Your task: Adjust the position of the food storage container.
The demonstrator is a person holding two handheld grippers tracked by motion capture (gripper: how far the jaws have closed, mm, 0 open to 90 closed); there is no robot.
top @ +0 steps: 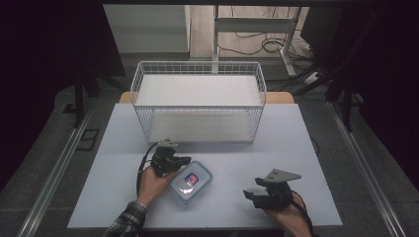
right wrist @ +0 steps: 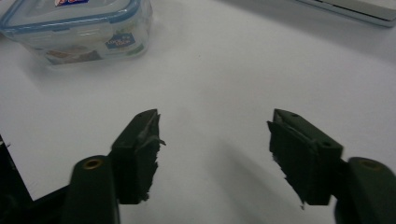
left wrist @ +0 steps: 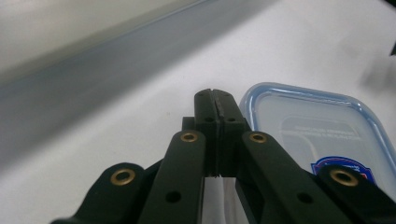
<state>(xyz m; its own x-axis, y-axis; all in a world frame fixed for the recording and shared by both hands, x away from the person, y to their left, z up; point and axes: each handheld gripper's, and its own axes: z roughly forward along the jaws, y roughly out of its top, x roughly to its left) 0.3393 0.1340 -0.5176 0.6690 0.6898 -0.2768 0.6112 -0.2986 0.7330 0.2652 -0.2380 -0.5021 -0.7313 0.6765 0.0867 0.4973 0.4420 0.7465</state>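
While the clear food container (top: 191,182) with its blue-rimmed lid sits near the front middle of the pale table (top: 296,143), the left gripper (top: 179,161) rests just at its ten o'clock, jaws pressed together on nothing. Well off at the container's three o'clock, the right gripper (top: 252,193) is spread wide and empty. At twelve o'clock stands a white wire basket (top: 198,101).

Lab-style recording bay: dark curtains (top: 44,74), floor cables (top: 267,44), bare table (top: 123,163).

Black tongs (top: 184,159) with brass rivets, trailing black cables; plaid sleeve (top: 126,220) on left arm.
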